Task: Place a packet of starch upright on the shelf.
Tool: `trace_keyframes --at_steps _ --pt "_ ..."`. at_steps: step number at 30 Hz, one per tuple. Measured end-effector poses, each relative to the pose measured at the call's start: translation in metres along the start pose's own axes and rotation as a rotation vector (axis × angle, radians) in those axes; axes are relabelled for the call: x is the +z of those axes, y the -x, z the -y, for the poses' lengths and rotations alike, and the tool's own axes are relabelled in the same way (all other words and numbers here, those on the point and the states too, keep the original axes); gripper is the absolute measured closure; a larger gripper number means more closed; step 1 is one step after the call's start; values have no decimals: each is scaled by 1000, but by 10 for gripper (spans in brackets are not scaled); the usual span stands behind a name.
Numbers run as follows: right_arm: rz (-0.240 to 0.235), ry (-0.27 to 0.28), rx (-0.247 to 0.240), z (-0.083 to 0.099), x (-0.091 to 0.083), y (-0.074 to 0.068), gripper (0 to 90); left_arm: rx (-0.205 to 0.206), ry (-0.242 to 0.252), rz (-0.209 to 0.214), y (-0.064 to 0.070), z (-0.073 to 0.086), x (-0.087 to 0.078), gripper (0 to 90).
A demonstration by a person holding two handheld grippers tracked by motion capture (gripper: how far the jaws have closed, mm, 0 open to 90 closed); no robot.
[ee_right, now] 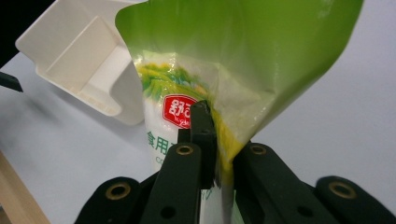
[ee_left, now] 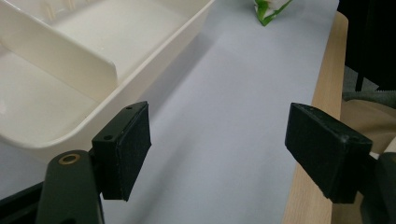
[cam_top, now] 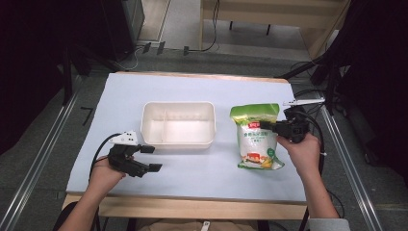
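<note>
A green and white food bag (cam_top: 257,136) with a red label lies on the pale tabletop (cam_top: 192,173), right of centre. My right gripper (cam_top: 270,127) is shut on the bag's right edge; in the right gripper view the jaws pinch the crumpled green film of the bag (ee_right: 243,70). A white two-compartment plastic tray (cam_top: 178,123) stands at the table's middle, empty. My left gripper (cam_top: 151,158) hovers near the front left, just in front of the tray's corner, jaws wide open and holding nothing. The left gripper view shows the tray (ee_left: 79,70) close on the left and a corner of the bag (ee_left: 271,9) far off.
The table's wooden front edge (cam_top: 192,207) runs along the near side. Metal rails (cam_top: 38,159) flank the table on both sides, and cables lie on the floor behind it. Dark stands rise at the back corners.
</note>
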State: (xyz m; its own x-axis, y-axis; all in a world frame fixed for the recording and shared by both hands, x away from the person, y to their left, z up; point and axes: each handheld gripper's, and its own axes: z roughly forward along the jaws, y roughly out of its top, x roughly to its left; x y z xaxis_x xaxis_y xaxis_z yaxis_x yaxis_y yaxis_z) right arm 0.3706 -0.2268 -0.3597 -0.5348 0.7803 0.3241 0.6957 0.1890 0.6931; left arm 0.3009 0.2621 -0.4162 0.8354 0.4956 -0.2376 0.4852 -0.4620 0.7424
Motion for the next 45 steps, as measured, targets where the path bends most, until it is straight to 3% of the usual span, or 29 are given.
trace_keyframes --at_steps 9,17,27,42,45 --pt "-1 39 -33 -8 -14 -14 899 5 0 0 3 1 0 232" --pt "-8 67 -26 -14 -17 -20 899 -1 2 -11 3 2 -2 232" --pt "-40 84 -65 -39 -8 -41 899 -10 5 -17 1 3 -3 232" --pt "-62 133 -74 -77 -8 -55 899 -13 17 -10 1 5 -3 232" --pt "-92 130 -79 -88 -8 -60 899 -15 16 -9 1 5 -3 232"
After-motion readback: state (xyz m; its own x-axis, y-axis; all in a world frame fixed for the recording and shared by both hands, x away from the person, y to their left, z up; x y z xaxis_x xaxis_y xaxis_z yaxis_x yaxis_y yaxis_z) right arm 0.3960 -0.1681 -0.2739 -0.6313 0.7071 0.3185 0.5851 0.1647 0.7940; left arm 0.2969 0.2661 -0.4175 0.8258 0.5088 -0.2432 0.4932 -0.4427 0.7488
